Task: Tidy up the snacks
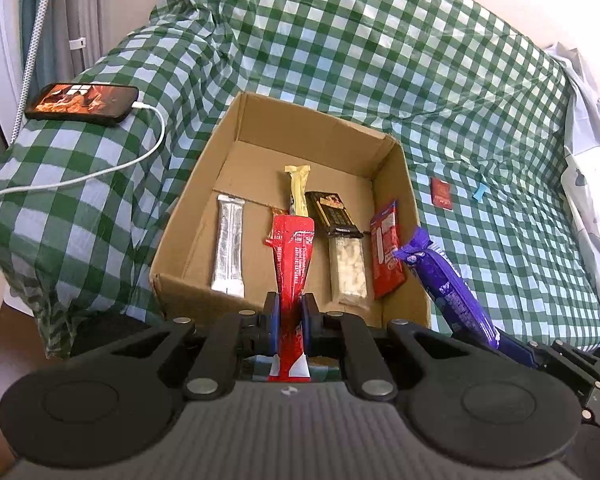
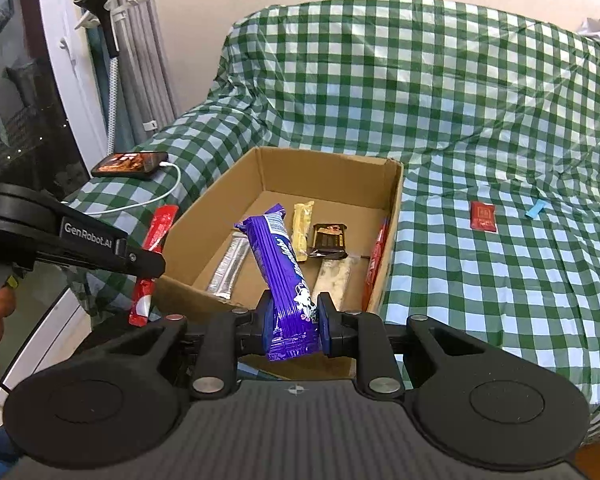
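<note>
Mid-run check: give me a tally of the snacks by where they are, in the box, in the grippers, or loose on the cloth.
In the cardboard box: 4 (silver bar, yellow bar, black-and-clear pack, red pack)
Held in grippers: 2 (red stick, purple bar)
Loose on the checked cloth: 2 (red packet, blue piece)
Total: 8

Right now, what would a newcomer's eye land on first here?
Both tongs are full: the left tongs pinch a red snack stick, the right tongs a purple bar, both poised at the near edge of the open cardboard box. The box already holds several snacks on the green checked cloth.
</note>
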A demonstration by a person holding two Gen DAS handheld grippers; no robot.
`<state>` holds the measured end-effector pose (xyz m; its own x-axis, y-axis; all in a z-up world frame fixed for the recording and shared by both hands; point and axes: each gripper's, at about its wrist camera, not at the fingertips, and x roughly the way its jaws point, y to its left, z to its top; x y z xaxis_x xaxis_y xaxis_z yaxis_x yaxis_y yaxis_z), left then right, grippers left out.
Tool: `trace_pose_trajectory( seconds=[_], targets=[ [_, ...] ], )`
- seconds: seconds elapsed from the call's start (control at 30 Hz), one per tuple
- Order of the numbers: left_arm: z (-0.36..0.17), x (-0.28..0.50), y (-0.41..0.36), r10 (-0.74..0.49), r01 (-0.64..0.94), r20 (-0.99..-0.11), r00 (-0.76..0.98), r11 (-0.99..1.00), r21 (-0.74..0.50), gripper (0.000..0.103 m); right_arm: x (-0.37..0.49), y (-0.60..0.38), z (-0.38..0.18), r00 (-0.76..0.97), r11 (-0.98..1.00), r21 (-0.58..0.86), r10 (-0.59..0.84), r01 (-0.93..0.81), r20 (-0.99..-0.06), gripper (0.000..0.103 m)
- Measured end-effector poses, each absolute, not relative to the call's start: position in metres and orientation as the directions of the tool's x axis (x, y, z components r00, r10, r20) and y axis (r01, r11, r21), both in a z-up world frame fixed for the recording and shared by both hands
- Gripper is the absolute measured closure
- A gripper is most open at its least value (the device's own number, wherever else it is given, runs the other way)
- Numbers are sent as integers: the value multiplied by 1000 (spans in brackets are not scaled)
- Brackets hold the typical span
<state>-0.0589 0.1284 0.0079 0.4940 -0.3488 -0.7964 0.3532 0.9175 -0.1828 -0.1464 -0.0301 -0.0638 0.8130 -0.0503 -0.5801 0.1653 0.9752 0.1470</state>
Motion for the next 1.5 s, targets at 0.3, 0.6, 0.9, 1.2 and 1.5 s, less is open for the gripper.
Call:
trace_pose_trajectory(
  seconds=[0.3, 0.6, 0.9, 1.2, 1.5],
  targets=[
    [4, -6, 110, -349, 353, -805, 479, 917, -188, 91, -107, -46, -72, 796, 971, 145, -67, 191, -602, 80],
    [-20, 51, 82, -319, 355, -838, 443, 920, -163, 91, -52, -72, -86, 776, 963, 168, -59, 209, -628, 80],
    [-58, 89, 65, -271, 352, -878, 395, 927, -128, 91, -7, -92, -114, 745, 954, 202, -32, 222, -666, 80],
    [-78, 112, 51, -243, 369, -888, 390, 925, -91, 88, 20, -104, -126, 739, 953, 209, -22, 219, -673, 80],
    [-70, 95, 69, -212, 354, -880, 425, 934, -54, 0, 12, -97, -113, 762, 969, 137, -69, 204, -644, 18]
  ],
)
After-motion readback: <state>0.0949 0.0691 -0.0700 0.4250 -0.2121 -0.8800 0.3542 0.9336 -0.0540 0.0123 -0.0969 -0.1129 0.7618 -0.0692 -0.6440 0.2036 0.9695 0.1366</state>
